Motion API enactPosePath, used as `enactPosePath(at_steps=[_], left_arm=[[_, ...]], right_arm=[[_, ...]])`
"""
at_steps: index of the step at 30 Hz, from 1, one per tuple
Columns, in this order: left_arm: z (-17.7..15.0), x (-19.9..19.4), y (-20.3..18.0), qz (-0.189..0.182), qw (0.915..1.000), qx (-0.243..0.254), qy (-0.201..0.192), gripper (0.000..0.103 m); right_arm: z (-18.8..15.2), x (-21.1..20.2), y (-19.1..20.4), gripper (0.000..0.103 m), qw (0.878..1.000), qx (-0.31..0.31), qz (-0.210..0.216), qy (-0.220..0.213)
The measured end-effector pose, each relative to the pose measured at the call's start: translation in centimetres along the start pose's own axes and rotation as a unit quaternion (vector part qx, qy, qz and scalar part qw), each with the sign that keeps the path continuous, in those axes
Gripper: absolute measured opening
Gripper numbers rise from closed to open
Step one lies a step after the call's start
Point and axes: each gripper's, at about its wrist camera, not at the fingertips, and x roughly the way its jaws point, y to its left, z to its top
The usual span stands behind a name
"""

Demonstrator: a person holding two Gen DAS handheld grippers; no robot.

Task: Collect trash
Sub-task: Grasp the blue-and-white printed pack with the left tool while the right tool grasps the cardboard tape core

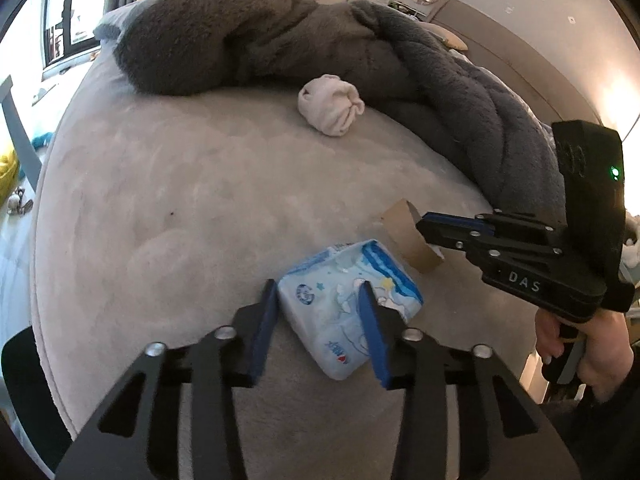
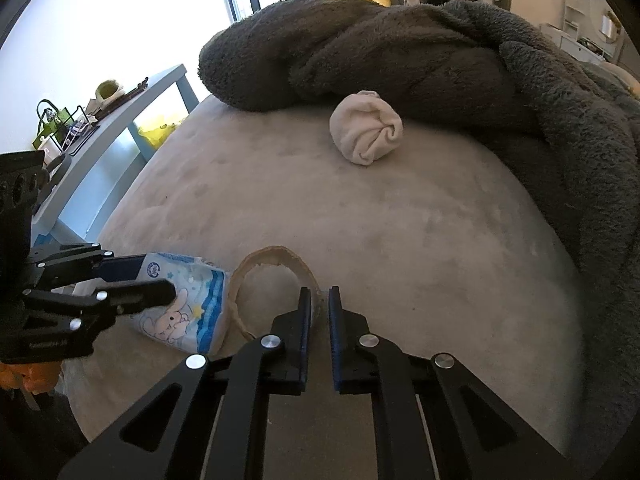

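A blue and white tissue pack [image 1: 348, 304] lies on the grey bed [image 1: 180, 200]. My left gripper [image 1: 320, 320] has its jaws on both sides of the pack and looks shut on it. A cardboard tube [image 1: 408, 240] lies just right of the pack. My right gripper [image 2: 319, 320] is shut on the tube's [image 2: 256, 268] wall, one finger inside and one outside. The right gripper also shows in the left wrist view [image 1: 424, 230], and the left gripper in the right wrist view [image 2: 160, 280] around the pack [image 2: 188, 312].
A rolled white sock [image 1: 332, 106] lies farther back on the bed, also seen in the right wrist view [image 2: 368, 128]. A dark grey fleece blanket [image 1: 320, 40] is heaped along the back and right. A blue-grey table [image 2: 120, 128] with small items stands left of the bed.
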Motion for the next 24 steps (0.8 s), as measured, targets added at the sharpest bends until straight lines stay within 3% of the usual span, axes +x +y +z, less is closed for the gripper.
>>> enactPosePath(at_steps=[9, 13, 15, 24], left_arm=[[-0.2, -1.4, 0.3, -0.001, 0.9998, 0.012, -0.018, 0.013], [-0.1, -2.6, 0.6, 0.012, 0.999, 0.023, -0.036, 0.011], [0.0, -3.3, 1.2, 0.022, 0.9985, 0.023, -0.045, 0.011], [-0.3, -7.0, 4.6, 0.051, 0.9953, -0.002, -0.083, 0.01]], right_arm=[[1.1, 0.3, 1.5, 0.009, 1.0, -0.005, -0.003, -0.01], [2.0, 0.6, 2.5, 0.008, 1.0, -0.011, -0.011, -0.015], [2.4, 0.6, 3.1, 0.003, 1.0, -0.015, -0.017, -0.021], [3.6, 1.4, 4.1, 0.003, 0.999, -0.011, -0.022, -0.02]])
